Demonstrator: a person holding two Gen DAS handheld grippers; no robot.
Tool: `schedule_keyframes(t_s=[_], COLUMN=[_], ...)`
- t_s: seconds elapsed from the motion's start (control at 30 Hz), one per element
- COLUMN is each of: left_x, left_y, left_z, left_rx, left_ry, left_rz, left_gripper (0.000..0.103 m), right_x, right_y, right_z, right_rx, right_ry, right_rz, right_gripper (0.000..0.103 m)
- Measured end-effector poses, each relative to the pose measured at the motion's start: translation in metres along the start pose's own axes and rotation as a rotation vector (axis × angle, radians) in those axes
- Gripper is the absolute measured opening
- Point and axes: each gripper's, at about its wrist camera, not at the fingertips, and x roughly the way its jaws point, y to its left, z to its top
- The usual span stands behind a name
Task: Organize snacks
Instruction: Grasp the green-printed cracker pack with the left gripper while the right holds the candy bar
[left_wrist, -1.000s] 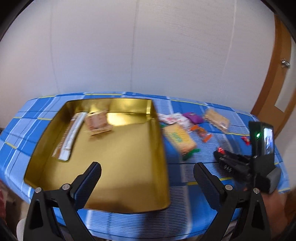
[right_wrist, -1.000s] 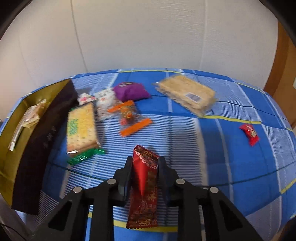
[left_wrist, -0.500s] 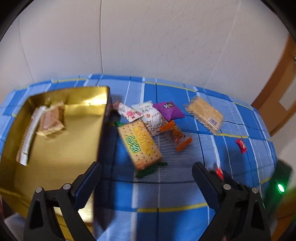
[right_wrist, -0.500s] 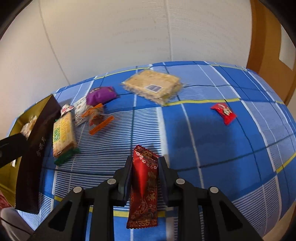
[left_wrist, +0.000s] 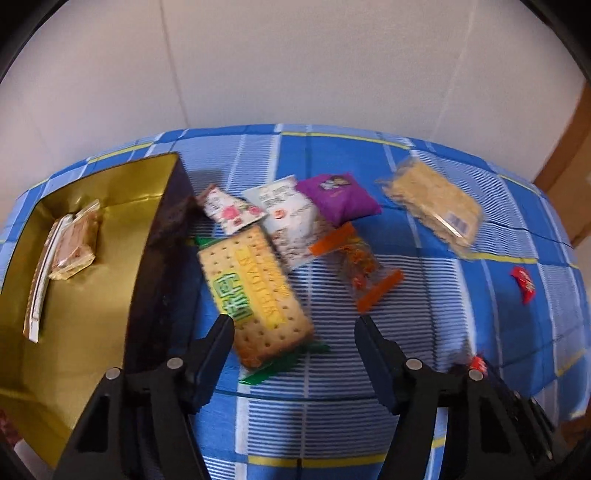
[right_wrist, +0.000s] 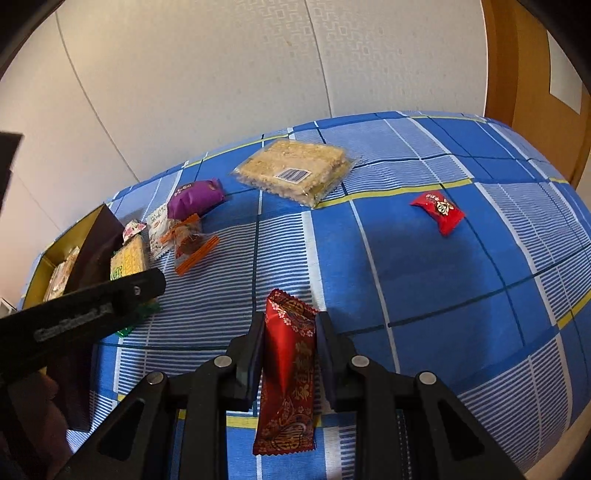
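Observation:
My left gripper (left_wrist: 295, 328) is open, its fingers straddling the near end of a yellow cracker pack (left_wrist: 255, 295) that lies just right of the gold tray (left_wrist: 74, 354). The tray holds a wrapped biscuit pack (left_wrist: 75, 243) and a long white bar (left_wrist: 40, 284). My right gripper (right_wrist: 290, 328) is shut on a long red snack packet (right_wrist: 288, 376), held above the blue checked cloth. The left gripper also shows in the right wrist view (right_wrist: 81, 321), over the cracker pack (right_wrist: 127, 260).
Loose snacks lie on the cloth: a floral packet (left_wrist: 231, 212), a white packet (left_wrist: 288, 218), a purple pouch (left_wrist: 338, 197), an orange-edged clear bag (left_wrist: 364, 266), a rice-cracker pack (right_wrist: 295, 171) and a small red candy (right_wrist: 437, 208). A wall stands behind; a wooden door at right.
My left gripper has swung right from over the tray and closed in on the yellow cracker pack. My right gripper, still holding the red packet, has turned to the right.

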Motion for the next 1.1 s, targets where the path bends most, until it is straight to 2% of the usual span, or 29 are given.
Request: schedule_keyframes(t_s=[0.13,0.27,0.37,0.53,0.77,0.97,1.0,1.07,1.1], left_x=[0.011,0.024,0.026,0.024,0.008,0.011,0.012,0.013,0.014], left_y=[0.003,0.007,0.009,0.014,0.019,0.020,0.018,0.016,0.015], left_z=[0.000,-0.003,-0.002,-0.010,-0.045,-0.040,-0.038,-0.038,-0.038], left_rx=[-0.030,-0.062,-0.080,-0.063,0.019,-0.003,0.002,0.023,0.038], left_ry=[0.032,0.080,0.066,0.030,-0.047,-0.014,-0.011,-0.017,-0.021], left_rz=[0.044,0.045,0.037,0.004,-0.065,-0.090,-0.082,-0.069,-0.070], left_gripper=[0.068,0.069,0.061,0.055,0.056,0.062,0.061,0.053,0.053], right_x=[0.000,0.000,0.000,0.000,-0.001,0.000,0.000,-0.001,0.000], right_y=[0.000,0.001,0.000,-0.001,-0.002,0.000,0.000,-0.001,-0.001], right_z=[0.000,0.000,0.000,0.000,0.001,0.000,0.000,0.000,-0.001], right_rx=[0.002,0.005,0.013,0.015,0.025,0.019,0.019,0.016,0.015], right_ry=[0.000,0.000,-0.001,-0.001,0.000,-0.002,-0.002,-0.003,-0.004], right_rz=[0.001,0.000,0.006,0.008,0.015,0.006,0.006,0.007,0.007], right_gripper=[0.027,0.027,0.027,0.027,0.027,0.027,0.027,0.027,0.027])
